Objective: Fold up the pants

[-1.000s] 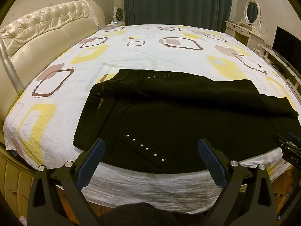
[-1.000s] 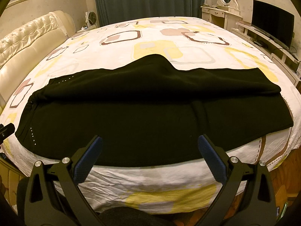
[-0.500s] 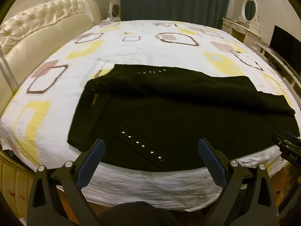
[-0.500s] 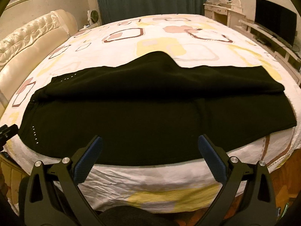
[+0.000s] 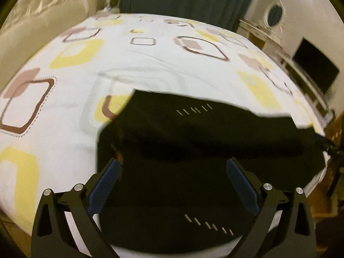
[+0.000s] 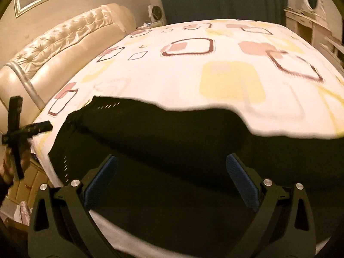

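Left tongs and right tongs both spread apart, gripping nothing, above black pants. Pants lie flat near bed edge, small silver studs in rows.

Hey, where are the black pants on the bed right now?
In both wrist views the black pants lie spread along the near edge of the patterned bed sheet, waistband end toward the cream headboard, directly in front of both open tools.

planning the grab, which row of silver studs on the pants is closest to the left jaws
The lower stud row on the black pants, between the open left gripper jaws; the other row lies farther.
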A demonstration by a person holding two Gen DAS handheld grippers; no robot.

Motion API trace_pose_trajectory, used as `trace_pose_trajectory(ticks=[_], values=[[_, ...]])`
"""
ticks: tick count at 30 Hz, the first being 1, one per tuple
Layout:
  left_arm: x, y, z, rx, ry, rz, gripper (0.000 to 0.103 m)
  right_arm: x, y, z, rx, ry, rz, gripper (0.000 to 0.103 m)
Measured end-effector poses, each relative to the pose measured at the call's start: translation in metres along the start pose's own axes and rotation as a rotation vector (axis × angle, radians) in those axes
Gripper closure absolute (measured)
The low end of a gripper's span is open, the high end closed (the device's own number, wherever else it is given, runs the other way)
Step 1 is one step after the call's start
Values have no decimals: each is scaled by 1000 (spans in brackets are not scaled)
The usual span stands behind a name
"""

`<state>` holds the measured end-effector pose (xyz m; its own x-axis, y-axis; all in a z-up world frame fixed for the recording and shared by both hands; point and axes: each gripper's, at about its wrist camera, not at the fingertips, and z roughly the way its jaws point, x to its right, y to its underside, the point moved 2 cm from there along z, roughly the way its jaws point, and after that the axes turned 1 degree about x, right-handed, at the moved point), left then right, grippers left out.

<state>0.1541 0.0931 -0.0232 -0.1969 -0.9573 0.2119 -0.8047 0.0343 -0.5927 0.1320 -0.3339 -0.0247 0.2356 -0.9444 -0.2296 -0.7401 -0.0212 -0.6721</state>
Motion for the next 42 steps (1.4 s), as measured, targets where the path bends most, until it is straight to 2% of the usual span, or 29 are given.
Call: trace_pose_trajectory(ticks=[2, 5, 9, 13, 16, 17, 20, 22, 23, 24, 25, 26, 28, 30, 32, 34, 37, 42], values=[[-19, -21, 17, -5, 27, -13, 5, 16, -18, 18, -30, -8, 10, 2], [-36, -45, 55, -71, 48, 30, 5, 37, -38, 50, -94, -56, 56, 2], [-48, -65, 98, -144, 32, 94, 5, 45, -56, 93, -188, -118, 32, 2], [-67, -80, 133, -180, 35, 48, 5, 48, -62, 124, -270, -159, -3, 2], [-76, -86, 152, -212, 64, 14, 5, 50, -63, 140, -324, -188, -19, 2], [-76, -88, 157, -214, 71, 20, 5, 51, -62, 144, -340, -195, -20, 6], [-73, -93, 162, -212, 74, 66, 5, 50, -60, 155, -404, -237, -25, 25], [-70, -93, 165, -234, 62, 102, 5, 44, -57, 157, -436, -242, -77, 33], [-69, -92, 165, -239, 62, 118, 8, 41, -55, 158, -448, -239, -104, 44], [-66, -92, 165, -246, 61, 136, 13, 37, -53, 158, -466, -234, -128, 54], [-63, -92, 162, -242, 56, 160, 29, 35, -52, 159, -483, -249, -132, 80], [-62, -92, 161, -243, 68, 166, 44, 31, -53, 161, -495, -265, -126, 95], [-59, -94, 157, -251, 110, 154, 65, 25, -54, 157, -486, -224, -171, 95], [-60, -98, 153, -239, 91, 143, 74, 22, -62, 150, -450, -181, -189, 96], [-61, -106, 140, -190, 61, 127, 97, 23, -73, 138, -383, -144, -180, 96], [-68, -118, 122, -132, 93, 51, 97, 22, -84, 123, -305, -101, -184, 96], [-69, -126, 93, -55, 121, 4, 98, 6, -91, 104, -226, -27, -225, 96], [-62, -113, 42, 22, 166, -30, 98, -26, -71, 63, -113, 55, -318, 96]])
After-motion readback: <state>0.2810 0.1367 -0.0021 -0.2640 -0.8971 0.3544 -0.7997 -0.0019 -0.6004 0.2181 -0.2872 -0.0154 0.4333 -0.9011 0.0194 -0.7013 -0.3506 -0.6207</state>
